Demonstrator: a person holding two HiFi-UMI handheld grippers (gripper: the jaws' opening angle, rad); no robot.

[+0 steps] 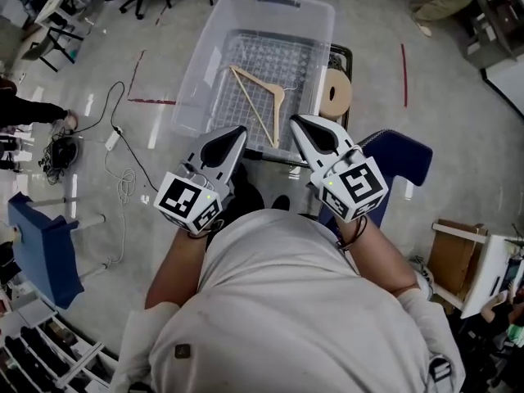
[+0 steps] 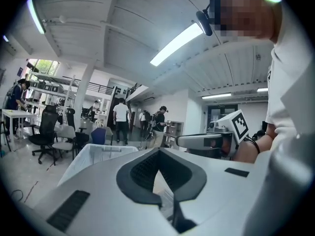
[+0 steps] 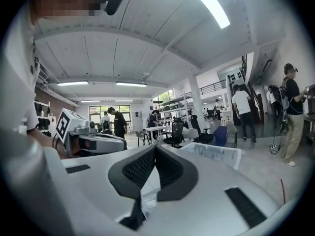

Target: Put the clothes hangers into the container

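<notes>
**Asker:** What is at the left of the head view?

**Operator:** I see the left gripper [image 1: 237,132] held close in front of the person's chest. The left forearm [image 1: 174,262] is bent at the elbow, and the gripper's nose points forward and slightly inward. In the left gripper view its jaws are pressed together tip to tip, with nothing between them.

**Asker:** And in the middle?

**Operator:** A clear plastic container [image 1: 196,76] sits just ahead of both noses. One wooden hanger [image 1: 260,98] lies flat inside it, over a wire grid [image 1: 286,51] that shows at the bottom. I cannot tell whether the grid is inside the container or beneath it. Neither gripper touches the hanger.

**Asker:** The right side?

**Operator:** The right gripper [image 1: 296,122] mirrors the left, with the right forearm [image 1: 385,256] bent and the nose angled inward. The two tips are near each other but apart, and in the head view they overlap the container's near rim. Its jaws are closed flat against each other and hold nothing. A tan roll [image 1: 336,95] lies just to the right of the container, and a blue chair [image 1: 405,158] stands to the right of the right gripper.
</notes>
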